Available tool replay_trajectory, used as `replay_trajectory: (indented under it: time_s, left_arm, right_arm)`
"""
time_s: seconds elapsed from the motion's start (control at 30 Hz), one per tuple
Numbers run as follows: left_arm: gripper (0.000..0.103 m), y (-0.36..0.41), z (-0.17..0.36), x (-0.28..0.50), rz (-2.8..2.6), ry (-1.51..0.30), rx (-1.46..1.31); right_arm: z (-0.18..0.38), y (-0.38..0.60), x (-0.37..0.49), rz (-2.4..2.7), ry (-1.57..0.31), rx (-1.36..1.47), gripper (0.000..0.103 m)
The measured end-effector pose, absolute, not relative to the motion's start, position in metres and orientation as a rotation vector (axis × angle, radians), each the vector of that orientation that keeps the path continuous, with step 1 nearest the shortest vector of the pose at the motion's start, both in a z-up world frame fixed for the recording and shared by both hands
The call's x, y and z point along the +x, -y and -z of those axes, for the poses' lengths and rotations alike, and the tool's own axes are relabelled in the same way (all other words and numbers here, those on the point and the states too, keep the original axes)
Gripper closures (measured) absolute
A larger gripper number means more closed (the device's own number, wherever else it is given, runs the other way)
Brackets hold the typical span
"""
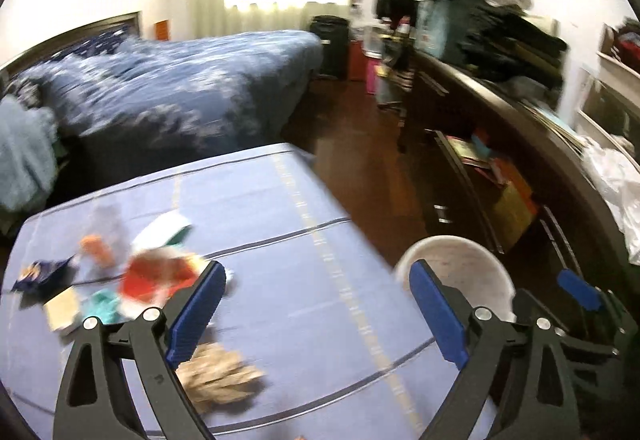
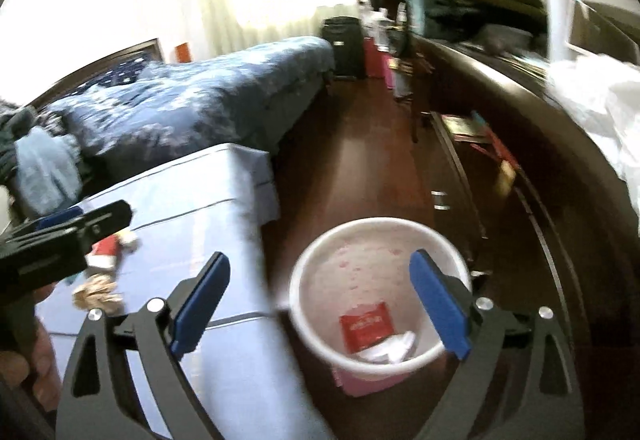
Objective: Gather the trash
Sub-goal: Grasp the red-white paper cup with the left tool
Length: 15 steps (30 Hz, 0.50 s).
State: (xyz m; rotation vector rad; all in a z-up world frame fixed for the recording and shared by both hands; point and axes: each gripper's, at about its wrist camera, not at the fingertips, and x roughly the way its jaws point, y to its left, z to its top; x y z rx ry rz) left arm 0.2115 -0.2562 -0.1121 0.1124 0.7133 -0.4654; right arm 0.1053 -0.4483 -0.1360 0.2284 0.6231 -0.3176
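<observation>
My left gripper is open and empty above the blue-clothed table. Trash lies on the cloth to its left: a red and white wrapper, an orange piece, a dark blue packet, a teal scrap, and a crumpled brown paper just under the left finger. My right gripper is open and empty over the white bin, which holds a red packet and white paper. The bin rim also shows in the left wrist view.
A bed with a blue quilt stands behind the table. A dark dresser with open drawers and piled clothes runs along the right. Dark wood floor lies between them. The left gripper's body shows in the right wrist view.
</observation>
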Motion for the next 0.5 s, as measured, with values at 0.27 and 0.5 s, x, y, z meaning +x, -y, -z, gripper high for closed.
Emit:
replay_trajectory:
  time_s: [0.27, 0.5]
  left_arm:
    - [0.004, 0.194, 0.13, 0.252, 0.336, -0.795, 0.115]
    - [0.004, 0.19, 0.16, 0.291, 0.308, -0.869, 0.169]
  right_arm:
    - [0.134, 0.379, 0.129, 0.177, -0.657, 0.155, 0.011]
    - [0.139, 0.356, 0.14, 0.118, -0.683, 0.121, 0.011]
